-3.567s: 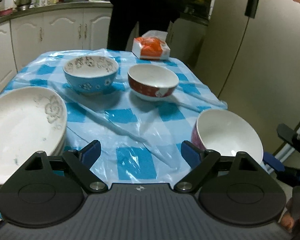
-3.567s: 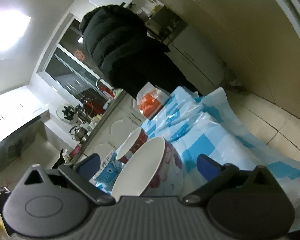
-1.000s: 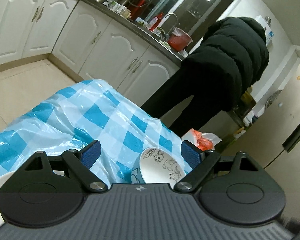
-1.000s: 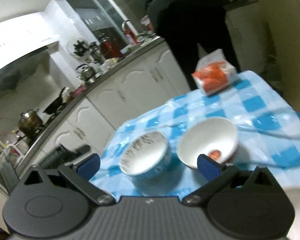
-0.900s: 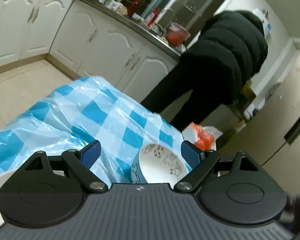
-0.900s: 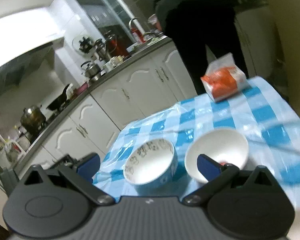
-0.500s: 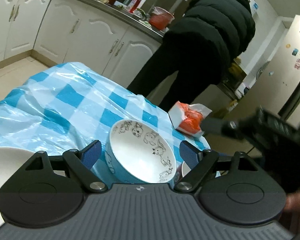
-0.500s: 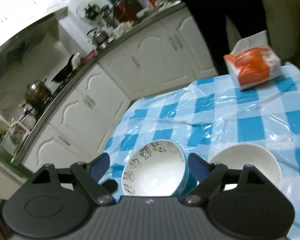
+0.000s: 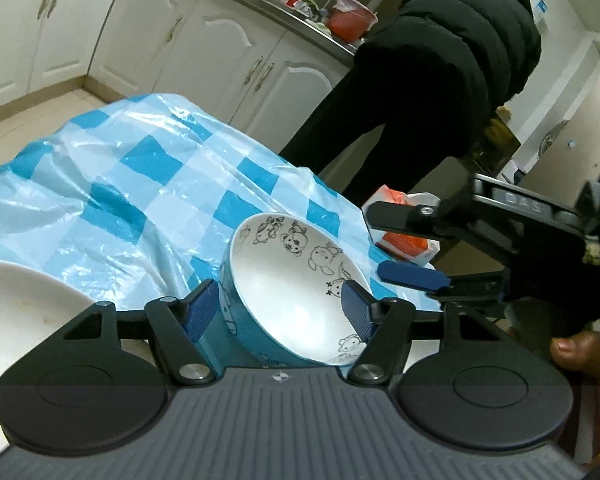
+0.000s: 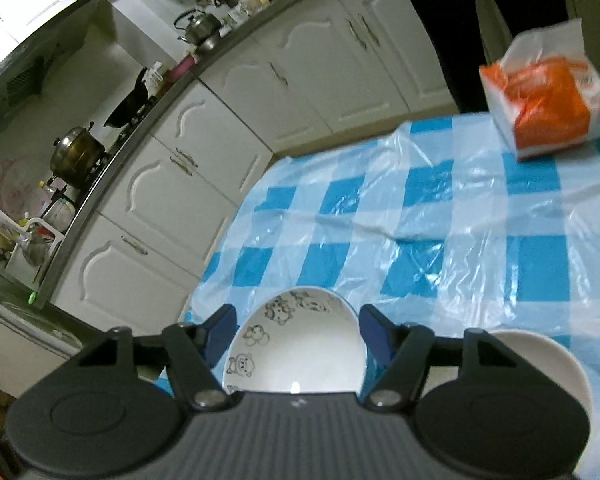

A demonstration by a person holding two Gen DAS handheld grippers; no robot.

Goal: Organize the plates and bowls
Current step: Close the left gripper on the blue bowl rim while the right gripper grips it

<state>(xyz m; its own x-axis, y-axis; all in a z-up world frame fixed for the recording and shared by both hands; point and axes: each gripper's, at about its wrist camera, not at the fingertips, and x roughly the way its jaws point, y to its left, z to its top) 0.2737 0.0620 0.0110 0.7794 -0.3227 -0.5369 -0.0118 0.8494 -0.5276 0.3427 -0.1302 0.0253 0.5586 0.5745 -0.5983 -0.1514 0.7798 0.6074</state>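
A blue bowl with cartoon animals inside (image 9: 296, 284) sits on the checked tablecloth (image 9: 140, 184). My left gripper (image 9: 278, 306) is open, its blue pads on either side of the bowl's near wall. My right gripper (image 10: 296, 326) is open and straddles the same bowl (image 10: 300, 356) from above; it shows in the left wrist view (image 9: 412, 240) at the bowl's far right rim. A white plate (image 9: 24, 320) lies at the left. A white bowl (image 10: 540, 360) sits right of the blue one.
An orange tissue pack (image 10: 548, 92) lies at the table's far end. A person in a black coat (image 9: 432, 80) stands at the counter behind the table. White cabinets (image 10: 228, 160) line the wall to the left.
Both grippers have moved in on the blue bowl, which now sits between the fingers of each. Both jaws have narrowed a little. The right gripper has entered the left wrist view.
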